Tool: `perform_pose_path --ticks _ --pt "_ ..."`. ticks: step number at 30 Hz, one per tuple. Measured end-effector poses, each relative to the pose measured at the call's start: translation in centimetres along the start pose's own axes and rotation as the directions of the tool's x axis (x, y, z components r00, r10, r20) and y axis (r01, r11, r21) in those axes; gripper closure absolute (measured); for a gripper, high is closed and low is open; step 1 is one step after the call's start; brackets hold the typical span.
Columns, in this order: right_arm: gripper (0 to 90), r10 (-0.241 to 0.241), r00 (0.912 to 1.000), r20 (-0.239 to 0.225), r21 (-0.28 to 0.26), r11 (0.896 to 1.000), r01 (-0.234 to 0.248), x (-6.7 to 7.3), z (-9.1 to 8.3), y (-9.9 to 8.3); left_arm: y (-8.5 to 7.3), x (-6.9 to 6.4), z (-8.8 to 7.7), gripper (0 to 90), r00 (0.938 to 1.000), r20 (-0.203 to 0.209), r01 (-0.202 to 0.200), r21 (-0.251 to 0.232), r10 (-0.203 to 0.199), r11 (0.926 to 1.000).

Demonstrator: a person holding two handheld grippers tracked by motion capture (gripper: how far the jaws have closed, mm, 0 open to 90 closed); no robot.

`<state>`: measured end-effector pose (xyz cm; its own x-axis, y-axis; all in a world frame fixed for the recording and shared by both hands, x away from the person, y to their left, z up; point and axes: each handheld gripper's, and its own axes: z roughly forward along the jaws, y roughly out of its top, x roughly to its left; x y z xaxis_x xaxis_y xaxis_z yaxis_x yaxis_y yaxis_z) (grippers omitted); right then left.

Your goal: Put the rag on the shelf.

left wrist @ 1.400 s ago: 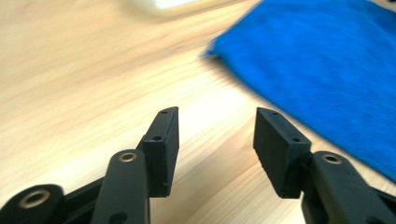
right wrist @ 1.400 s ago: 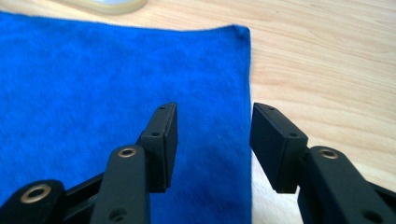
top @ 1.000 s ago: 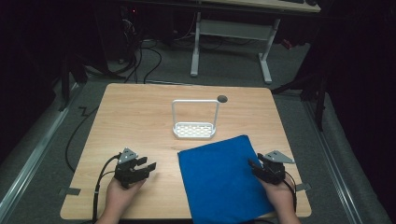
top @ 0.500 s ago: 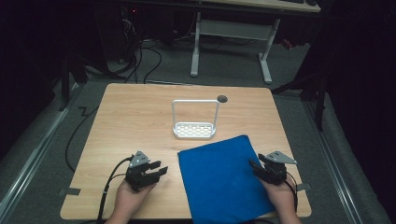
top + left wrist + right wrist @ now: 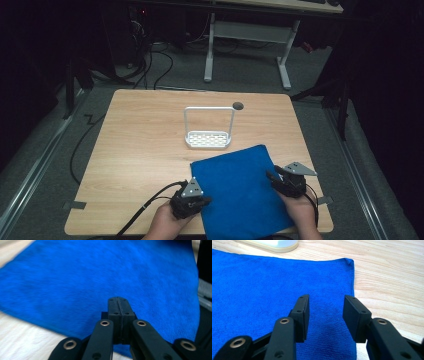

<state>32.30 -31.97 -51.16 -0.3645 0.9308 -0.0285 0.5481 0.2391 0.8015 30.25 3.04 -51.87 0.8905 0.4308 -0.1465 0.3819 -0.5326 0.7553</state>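
Observation:
A blue cloth (image 5: 235, 185) lies flat on the near part of the wooden table (image 5: 140, 150). My left gripper (image 5: 205, 200) is at the cloth's left edge. In the left gripper view its jaws have just closed, and the left gripper (image 5: 119, 300) stands shut above the blue cloth (image 5: 100, 272) with nothing seen between the pads. My right gripper (image 5: 272, 176) sits at the cloth's right edge. Its jaws have just been closing, but the right gripper (image 5: 325, 301) is still open, low over the blue cloth (image 5: 262, 280) near its right border.
A white wire rack (image 5: 208, 135) with a perforated base stands just beyond the cloth at mid-table; its base (image 5: 274, 243) shows at the top of the right gripper view. A round hole (image 5: 238, 106) is in the tabletop behind it. Bare wood lies to the left.
My left hand has moved right from the bare wood to the cloth's left edge, and its jaws have gone from open to shut. The right hand has stayed in place.

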Motion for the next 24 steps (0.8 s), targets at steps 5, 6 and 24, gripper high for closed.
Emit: perform_pose_path --ticks 5,6,24 --pt "58.8 0.001 1.0000 -0.001 0.006 1.000 -0.001 0.0 0.0 0.0 -0.2 0.0 0.5 90.0 0.9999 -0.004 -0.011 0.044 0.011 0.9990" --pt "60.0 -0.004 1.0000 -0.002 0.009 1.000 0.004 0.1 0.0 0.0 -0.3 0.1 0.5 90.0 0.9999 -0.008 -0.009 0.053 0.010 0.9985" --pt "87.1 -0.056 0.9977 -0.039 0.054 0.997 0.058 0.7 2.1 1.3 -2.8 3.0 -2.5 90.0 0.9933 -0.082 0.085 0.038 -0.082 0.9957"
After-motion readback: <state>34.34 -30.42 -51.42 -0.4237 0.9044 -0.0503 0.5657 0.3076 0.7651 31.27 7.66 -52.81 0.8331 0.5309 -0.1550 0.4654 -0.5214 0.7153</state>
